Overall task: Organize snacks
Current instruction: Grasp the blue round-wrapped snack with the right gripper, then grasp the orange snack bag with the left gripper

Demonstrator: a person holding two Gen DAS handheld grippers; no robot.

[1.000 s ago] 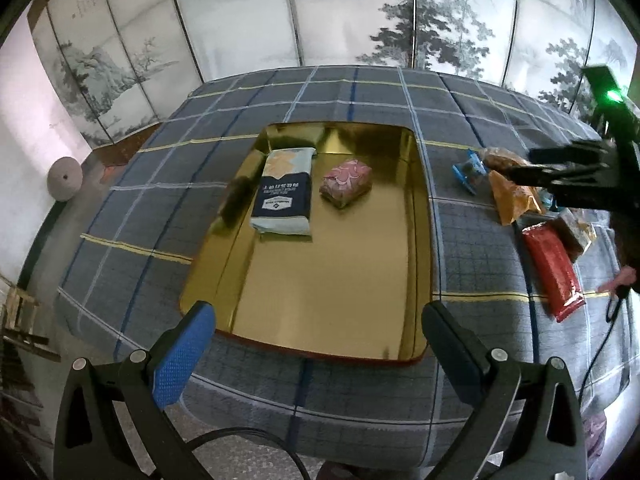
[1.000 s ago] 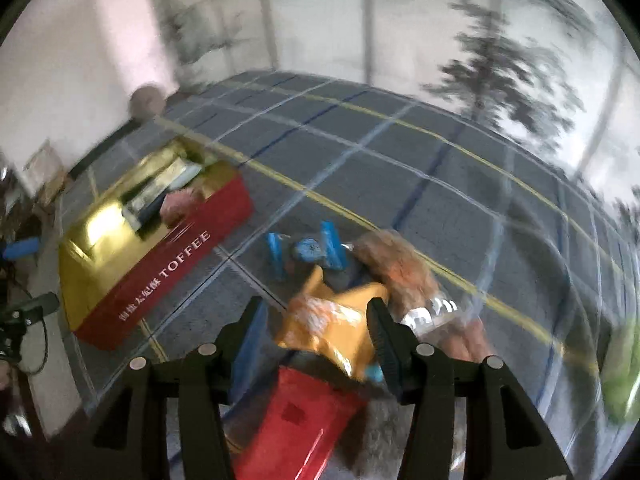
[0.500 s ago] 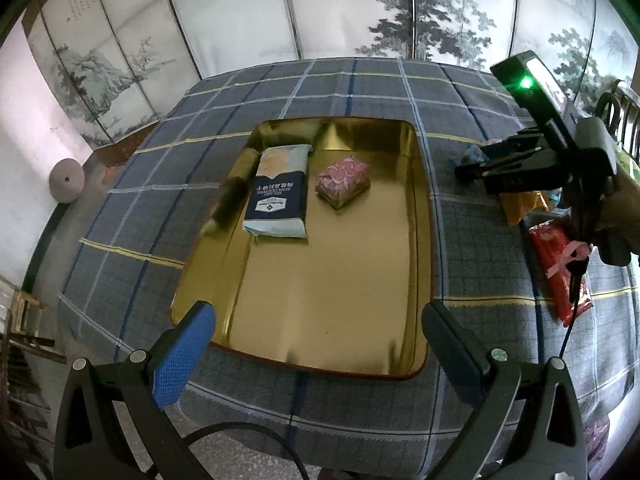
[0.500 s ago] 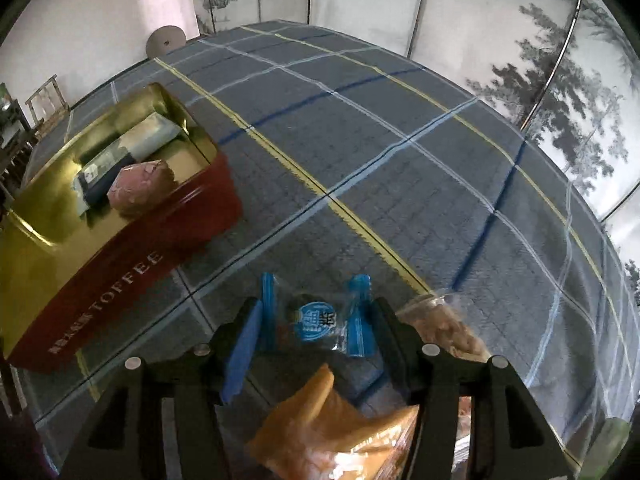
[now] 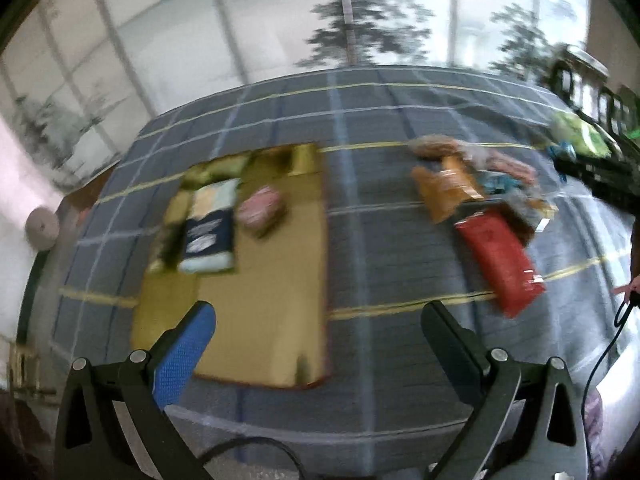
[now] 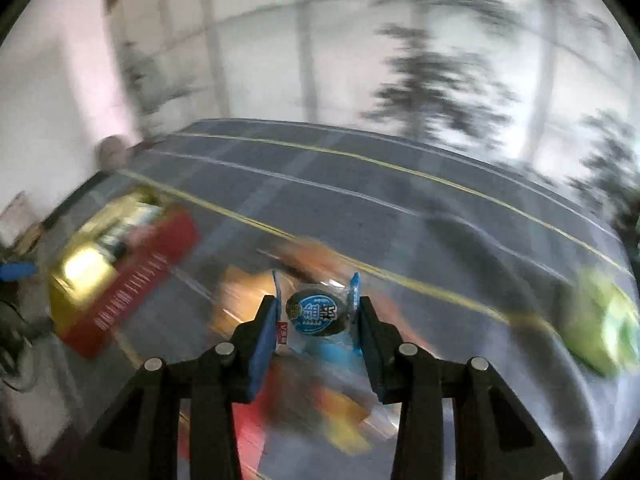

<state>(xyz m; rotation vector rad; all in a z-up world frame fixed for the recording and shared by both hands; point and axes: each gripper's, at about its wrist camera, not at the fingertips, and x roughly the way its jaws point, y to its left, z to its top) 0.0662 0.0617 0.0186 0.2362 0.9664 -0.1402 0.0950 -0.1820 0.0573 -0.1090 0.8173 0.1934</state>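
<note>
My right gripper (image 6: 316, 312) is shut on a small blue-wrapped snack (image 6: 316, 314) and holds it above the snack pile. That gripper shows at the right edge of the left wrist view (image 5: 600, 172), with the blue snack (image 5: 562, 151) at its tip. The gold tray (image 5: 256, 300) with red walls lies on the plaid cloth and holds a navy-and-white packet (image 5: 208, 232) and a pink packet (image 5: 262, 208). The tray also shows in the right wrist view (image 6: 84, 268). My left gripper (image 5: 318, 328) is open and empty over the tray's near right edge.
Loose snacks lie right of the tray: an orange bag (image 5: 444, 192), a long red packet (image 5: 500, 260), a brown-filled clear bag (image 5: 436, 148) and a green packet (image 5: 580, 134). A painted screen stands behind the table. Both views are motion-blurred.
My right gripper closed on the blue snack and lifted it off the cloth. My left gripper swung right, so the tray now sits left of centre.
</note>
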